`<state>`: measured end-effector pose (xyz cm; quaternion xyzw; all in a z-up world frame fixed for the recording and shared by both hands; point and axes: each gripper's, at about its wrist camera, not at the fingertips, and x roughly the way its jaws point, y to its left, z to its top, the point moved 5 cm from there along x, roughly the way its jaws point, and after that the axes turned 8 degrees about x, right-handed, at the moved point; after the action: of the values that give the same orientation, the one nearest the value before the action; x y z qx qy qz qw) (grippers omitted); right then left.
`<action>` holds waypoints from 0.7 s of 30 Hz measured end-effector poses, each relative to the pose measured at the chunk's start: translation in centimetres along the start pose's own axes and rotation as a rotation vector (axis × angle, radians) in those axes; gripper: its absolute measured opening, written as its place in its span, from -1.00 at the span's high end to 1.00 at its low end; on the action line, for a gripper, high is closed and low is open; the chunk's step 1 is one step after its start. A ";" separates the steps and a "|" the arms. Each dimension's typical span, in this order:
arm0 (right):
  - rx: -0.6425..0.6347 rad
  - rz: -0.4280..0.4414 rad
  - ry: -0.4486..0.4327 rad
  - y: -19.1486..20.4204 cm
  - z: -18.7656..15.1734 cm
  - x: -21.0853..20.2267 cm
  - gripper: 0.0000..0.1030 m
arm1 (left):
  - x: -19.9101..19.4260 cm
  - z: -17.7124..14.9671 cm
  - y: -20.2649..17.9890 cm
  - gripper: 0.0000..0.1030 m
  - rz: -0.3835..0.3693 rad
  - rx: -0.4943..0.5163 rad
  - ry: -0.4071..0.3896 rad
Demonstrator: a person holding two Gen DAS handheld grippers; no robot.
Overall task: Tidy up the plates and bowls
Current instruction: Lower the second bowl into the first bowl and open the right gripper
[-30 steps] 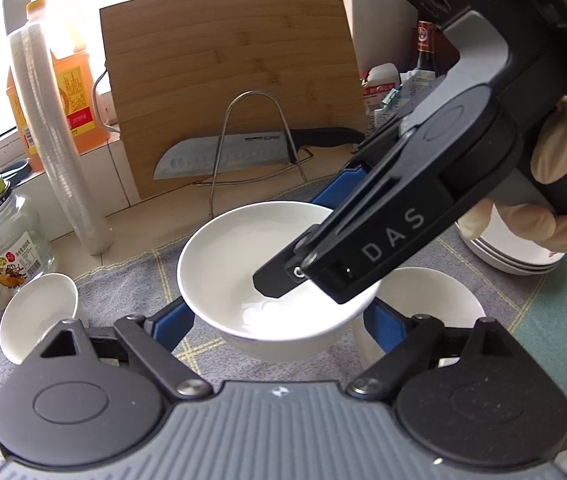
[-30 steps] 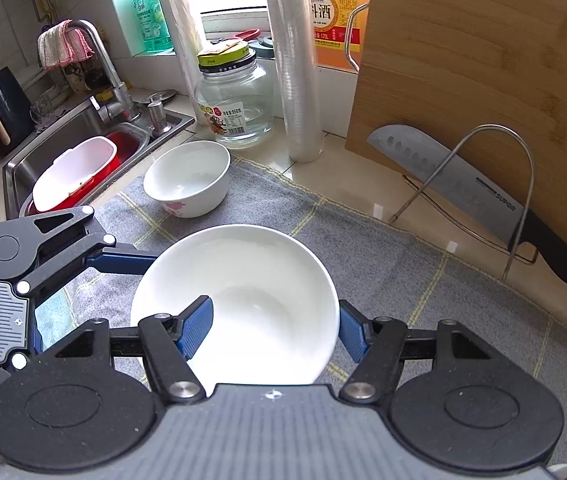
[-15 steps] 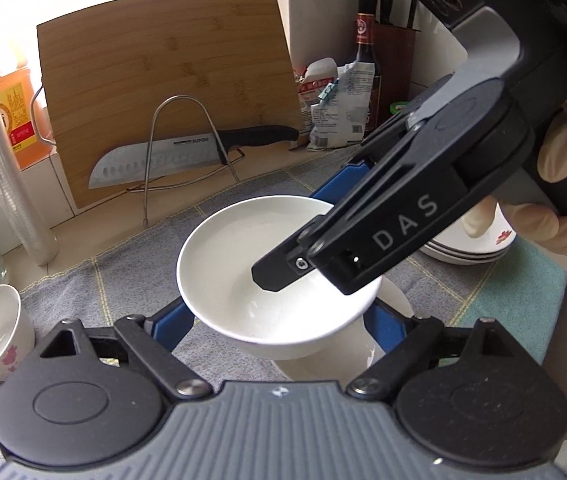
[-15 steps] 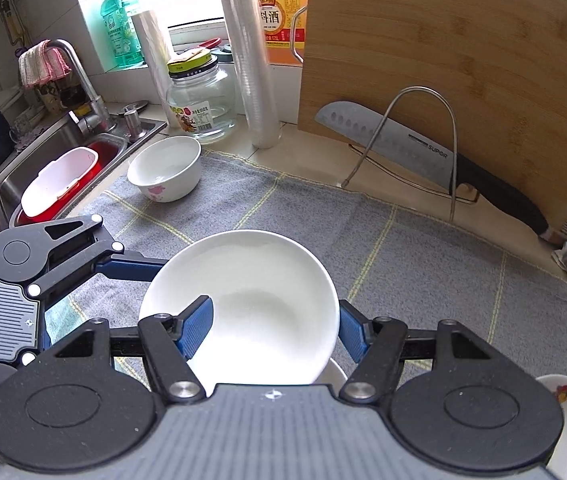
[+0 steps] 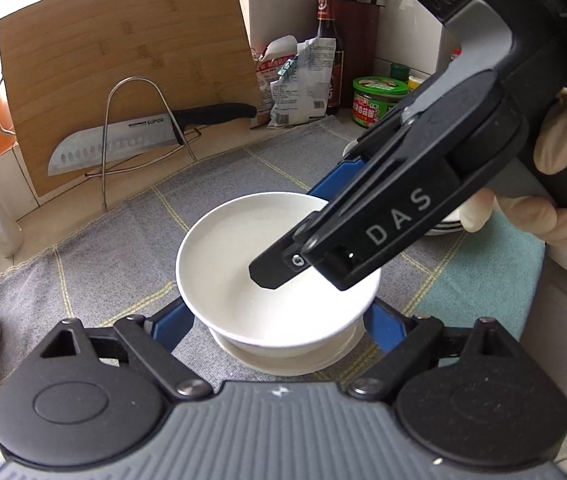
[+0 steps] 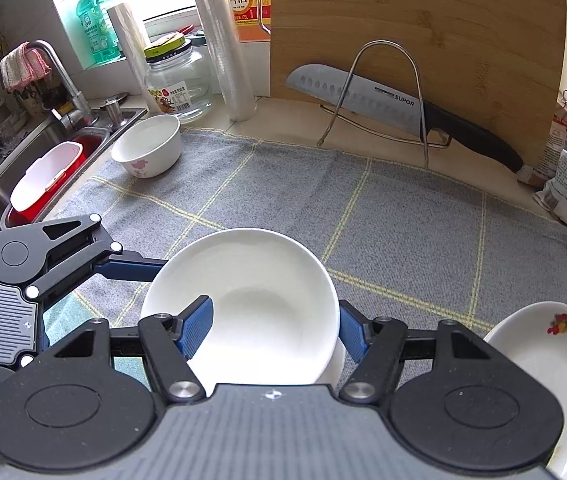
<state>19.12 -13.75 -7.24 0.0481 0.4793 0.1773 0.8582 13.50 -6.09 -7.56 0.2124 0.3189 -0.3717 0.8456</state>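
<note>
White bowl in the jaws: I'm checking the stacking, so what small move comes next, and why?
Probably lower the white bowl straight down until it nests in the second bowl beneath. It appears roughly centred just above that bowl's rim, with both pairs of jaws gripping it.

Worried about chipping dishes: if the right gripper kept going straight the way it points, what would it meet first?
Probably the second white bowl directly under the white bowl that the right gripper holds; the gap looks small.
</note>
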 end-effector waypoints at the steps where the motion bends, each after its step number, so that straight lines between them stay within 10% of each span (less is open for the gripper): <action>1: 0.003 -0.001 0.003 -0.1 -0.2 0.1 -0.40 | 0.1 -0.1 -0.1 -0.76 -0.001 0.003 0.001; 21: 0.005 -0.013 0.028 -0.5 -0.9 1.0 -0.40 | 1.2 -1.0 -0.7 -0.76 -0.008 0.030 0.032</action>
<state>18.93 -13.98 -8.66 0.0446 0.4922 0.1709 0.8524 13.18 -6.56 -9.24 0.2295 0.3276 -0.3766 0.8356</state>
